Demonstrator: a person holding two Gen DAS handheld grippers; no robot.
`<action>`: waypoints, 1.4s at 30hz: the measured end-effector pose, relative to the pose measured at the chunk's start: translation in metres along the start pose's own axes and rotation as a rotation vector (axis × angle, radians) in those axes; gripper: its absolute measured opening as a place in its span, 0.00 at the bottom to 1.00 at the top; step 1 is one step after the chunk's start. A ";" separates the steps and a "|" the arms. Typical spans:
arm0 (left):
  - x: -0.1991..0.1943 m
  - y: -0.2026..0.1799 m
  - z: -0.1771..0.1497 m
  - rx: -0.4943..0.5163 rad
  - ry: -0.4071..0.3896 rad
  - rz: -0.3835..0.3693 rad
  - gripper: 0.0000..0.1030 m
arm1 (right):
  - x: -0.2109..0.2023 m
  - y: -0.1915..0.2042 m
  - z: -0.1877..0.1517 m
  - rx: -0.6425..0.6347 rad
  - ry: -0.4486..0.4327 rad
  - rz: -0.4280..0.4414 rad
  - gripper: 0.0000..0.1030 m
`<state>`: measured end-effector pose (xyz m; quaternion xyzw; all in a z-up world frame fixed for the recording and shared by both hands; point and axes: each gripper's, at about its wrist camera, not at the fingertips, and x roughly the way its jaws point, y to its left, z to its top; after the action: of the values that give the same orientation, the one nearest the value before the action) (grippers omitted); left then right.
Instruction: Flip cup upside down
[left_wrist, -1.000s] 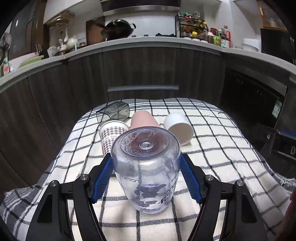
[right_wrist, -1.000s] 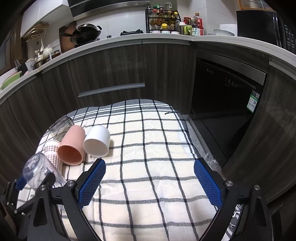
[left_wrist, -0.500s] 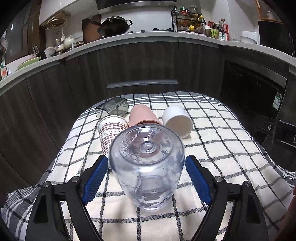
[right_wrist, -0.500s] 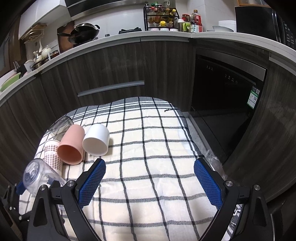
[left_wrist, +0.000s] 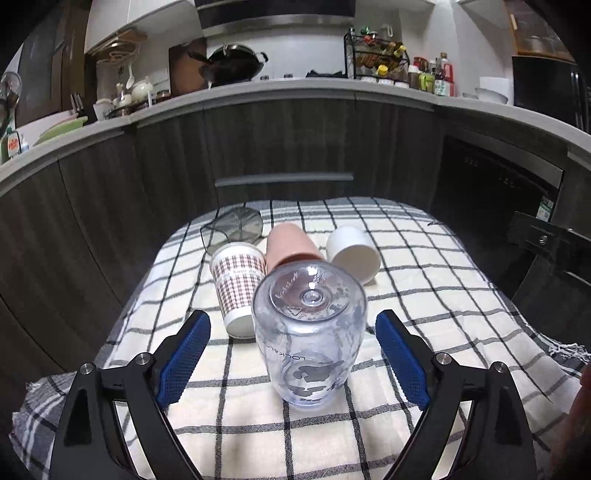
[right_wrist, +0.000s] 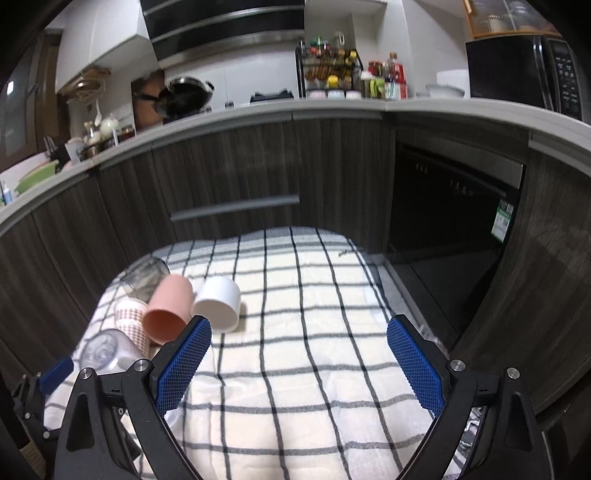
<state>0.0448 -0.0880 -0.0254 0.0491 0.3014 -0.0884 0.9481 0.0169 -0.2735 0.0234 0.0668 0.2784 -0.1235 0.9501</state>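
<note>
Clear cup inverted between spread left fingers, apart from both; likely light, slippery plastic, best gripped mid-wall; right fingers open, empty.

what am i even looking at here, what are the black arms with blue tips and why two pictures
A person holds a two-finger gripper in each hand; each carries a fisheye camera looking along its blue-padded fingers. One picture is from the left gripper, the other from the right gripper. Both are open and hold nothing. Between the left one's pads a clear plastic cup stands upside down on the checked cloth, untouched. Behind it a patterned paper cup, a pink cup, a white cup and a dark clear cup lie on their sides.
</note>
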 end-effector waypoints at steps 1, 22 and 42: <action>-0.005 0.000 0.001 0.004 -0.011 -0.001 0.90 | -0.004 0.000 0.000 0.003 -0.013 0.003 0.94; -0.080 0.060 -0.010 -0.096 -0.097 0.087 0.97 | -0.060 0.058 -0.024 -0.092 -0.094 0.078 0.94; -0.108 0.089 -0.024 -0.149 -0.127 0.121 0.97 | -0.090 0.078 -0.028 -0.132 -0.099 0.099 0.97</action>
<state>-0.0375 0.0173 0.0215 -0.0093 0.2430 -0.0114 0.9699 -0.0495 -0.1752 0.0539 0.0115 0.2348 -0.0610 0.9701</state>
